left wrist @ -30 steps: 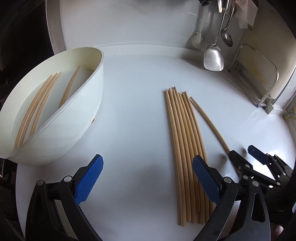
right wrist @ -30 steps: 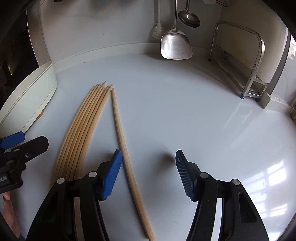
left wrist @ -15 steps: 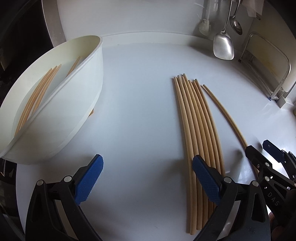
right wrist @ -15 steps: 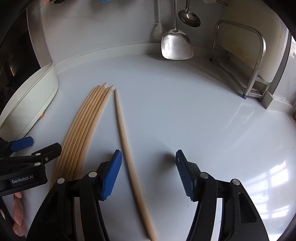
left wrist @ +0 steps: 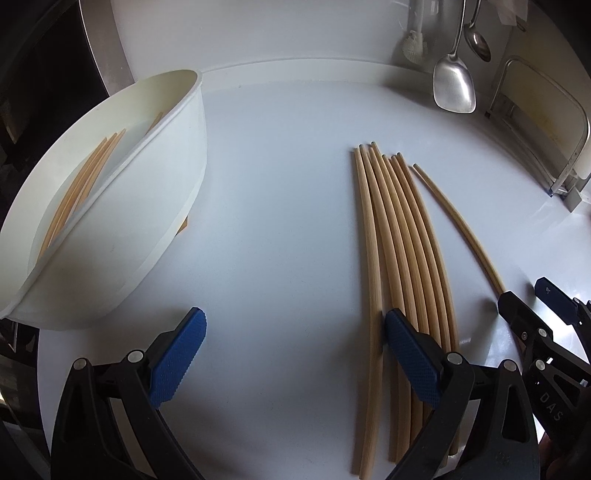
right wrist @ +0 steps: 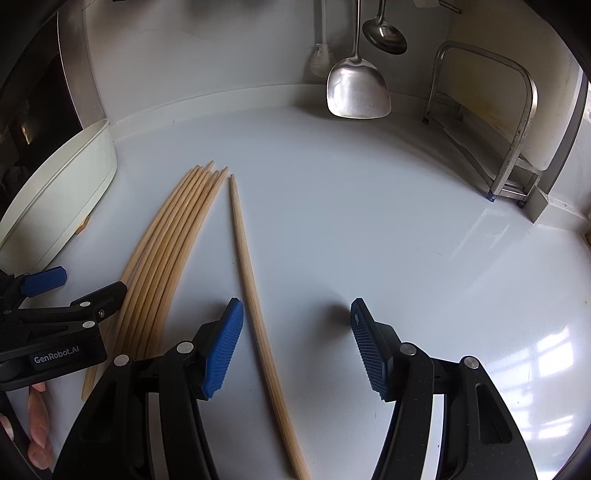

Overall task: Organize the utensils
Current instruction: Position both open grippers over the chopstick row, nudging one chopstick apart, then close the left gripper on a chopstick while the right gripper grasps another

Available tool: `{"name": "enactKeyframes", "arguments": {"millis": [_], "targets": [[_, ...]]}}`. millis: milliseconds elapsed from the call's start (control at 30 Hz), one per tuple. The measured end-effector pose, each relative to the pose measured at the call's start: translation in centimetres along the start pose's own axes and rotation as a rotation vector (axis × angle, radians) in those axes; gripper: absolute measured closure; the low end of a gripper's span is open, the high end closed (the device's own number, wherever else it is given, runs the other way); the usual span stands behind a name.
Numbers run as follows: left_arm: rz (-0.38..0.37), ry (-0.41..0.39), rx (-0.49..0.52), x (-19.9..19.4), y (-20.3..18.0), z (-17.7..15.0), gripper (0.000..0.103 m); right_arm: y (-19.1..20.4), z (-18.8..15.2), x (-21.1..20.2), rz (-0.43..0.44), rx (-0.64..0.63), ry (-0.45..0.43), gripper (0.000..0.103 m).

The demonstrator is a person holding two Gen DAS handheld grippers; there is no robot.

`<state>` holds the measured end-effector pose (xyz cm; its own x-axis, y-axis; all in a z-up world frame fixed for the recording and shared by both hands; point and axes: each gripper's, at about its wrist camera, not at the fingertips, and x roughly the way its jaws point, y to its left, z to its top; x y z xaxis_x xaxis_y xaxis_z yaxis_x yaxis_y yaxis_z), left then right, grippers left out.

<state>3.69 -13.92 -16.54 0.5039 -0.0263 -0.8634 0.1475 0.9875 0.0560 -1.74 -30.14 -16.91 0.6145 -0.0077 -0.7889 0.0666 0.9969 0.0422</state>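
Note:
A bundle of several wooden chopsticks (left wrist: 402, 251) (right wrist: 166, 258) lies on the white counter (left wrist: 280, 206). One single chopstick (right wrist: 255, 295) (left wrist: 461, 229) lies apart, to the bundle's right. My right gripper (right wrist: 295, 347) (left wrist: 526, 295) is open and straddles that single chopstick, which lies near its left pad, untouched. My left gripper (left wrist: 295, 354) (right wrist: 90, 284) is open. Its right pad (left wrist: 410, 354) sits over the bundle's near end, with the leftmost stick just inside the jaws. A white bowl (left wrist: 155, 206) (right wrist: 55, 206) at the left holds several more chopsticks (left wrist: 77, 192).
A steel spatula (right wrist: 358, 88), a ladle (right wrist: 384, 35) and a brush (left wrist: 415, 42) hang on the back wall. A metal rack (right wrist: 513, 140) stands at the right wall. A person's fingers (right wrist: 38, 424) show under the left gripper. A dark gap borders the counter's left edge.
The left gripper has shifted right toward the bundle; its right pad now sits between the leftmost stick and the others. The right gripper and the single chopstick have not moved.

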Motion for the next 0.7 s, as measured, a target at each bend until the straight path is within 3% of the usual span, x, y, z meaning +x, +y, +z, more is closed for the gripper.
{"name": "enactKeyframes", "arguments": {"millis": [133, 200, 600, 700], "targets": [[0.003, -0.004, 0.005, 0.1, 0.0, 0.1, 0.008, 0.2, 0.0, 0.1, -0.008, -0.014, 0.000, 0.045], [-0.011, -0.011, 0.011, 0.0, -0.2, 0.2, 0.015, 0.5, 0.0, 0.1, 0.000, -0.035, 0.003, 0.045], [-0.071, -0.035, 0.044, -0.7, -1.7, 0.3, 0.066, 1.1, -0.3, -0.3, 0.032, -0.096, 0.001, 0.059], [-0.079, -0.036, 0.055, -0.8, -1.9, 0.2, 0.080, 1.2, -0.5, -0.5, 0.032, -0.101, 0.002, 0.070]]}}
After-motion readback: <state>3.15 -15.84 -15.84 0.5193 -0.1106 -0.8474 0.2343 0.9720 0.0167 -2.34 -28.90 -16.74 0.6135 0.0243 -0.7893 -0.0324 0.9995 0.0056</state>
